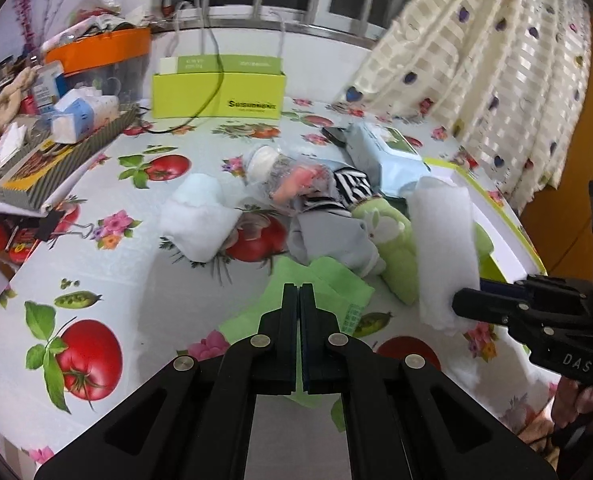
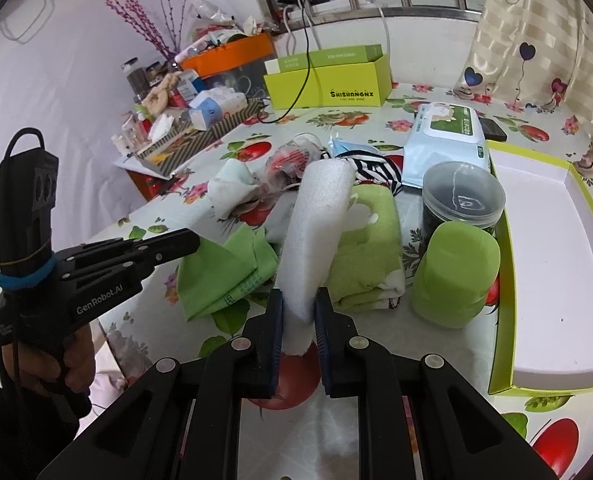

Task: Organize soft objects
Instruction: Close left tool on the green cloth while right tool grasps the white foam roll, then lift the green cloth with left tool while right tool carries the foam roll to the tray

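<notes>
The right claw squeezes the bottom end of a white foam sheet, held up over the soft pile on the surface. The left claw is shut tight with nothing in it, above a green cloth. The foam is floppy, so it could bend and slip out. It could also bump the green cup and the jar just beside. The open box on the right has lots of room.
</notes>
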Available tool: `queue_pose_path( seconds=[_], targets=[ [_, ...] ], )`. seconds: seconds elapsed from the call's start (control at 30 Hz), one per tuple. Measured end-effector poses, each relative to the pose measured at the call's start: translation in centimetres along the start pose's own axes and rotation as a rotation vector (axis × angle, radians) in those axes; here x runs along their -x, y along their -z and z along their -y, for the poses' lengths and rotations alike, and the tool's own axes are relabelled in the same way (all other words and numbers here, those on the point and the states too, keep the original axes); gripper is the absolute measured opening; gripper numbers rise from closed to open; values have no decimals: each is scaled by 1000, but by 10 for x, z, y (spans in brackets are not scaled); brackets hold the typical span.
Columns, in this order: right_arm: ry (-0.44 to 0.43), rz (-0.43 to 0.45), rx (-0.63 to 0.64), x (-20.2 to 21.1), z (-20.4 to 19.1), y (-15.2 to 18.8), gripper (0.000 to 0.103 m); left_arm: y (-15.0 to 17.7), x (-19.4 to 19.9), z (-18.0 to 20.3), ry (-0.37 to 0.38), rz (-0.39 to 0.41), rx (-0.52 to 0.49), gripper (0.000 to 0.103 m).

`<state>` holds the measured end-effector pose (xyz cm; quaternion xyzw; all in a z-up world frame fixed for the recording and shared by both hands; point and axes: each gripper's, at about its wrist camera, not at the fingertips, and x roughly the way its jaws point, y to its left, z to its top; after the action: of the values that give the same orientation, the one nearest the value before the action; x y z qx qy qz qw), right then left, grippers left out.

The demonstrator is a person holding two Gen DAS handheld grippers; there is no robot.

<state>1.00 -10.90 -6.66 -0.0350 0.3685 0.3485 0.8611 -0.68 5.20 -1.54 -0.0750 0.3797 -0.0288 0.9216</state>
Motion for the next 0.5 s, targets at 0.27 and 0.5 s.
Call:
queue_pose_path(
  seconds=[0.27,0.5],
  targets=[
    [-10,-14,-3,-4,2,2,15,12,-15,-3,5,-53,-42,56],
    [-8,-14,11,-2,-1,-5,15,22,-39,6,-16,-128,-109,60]
  ],
)
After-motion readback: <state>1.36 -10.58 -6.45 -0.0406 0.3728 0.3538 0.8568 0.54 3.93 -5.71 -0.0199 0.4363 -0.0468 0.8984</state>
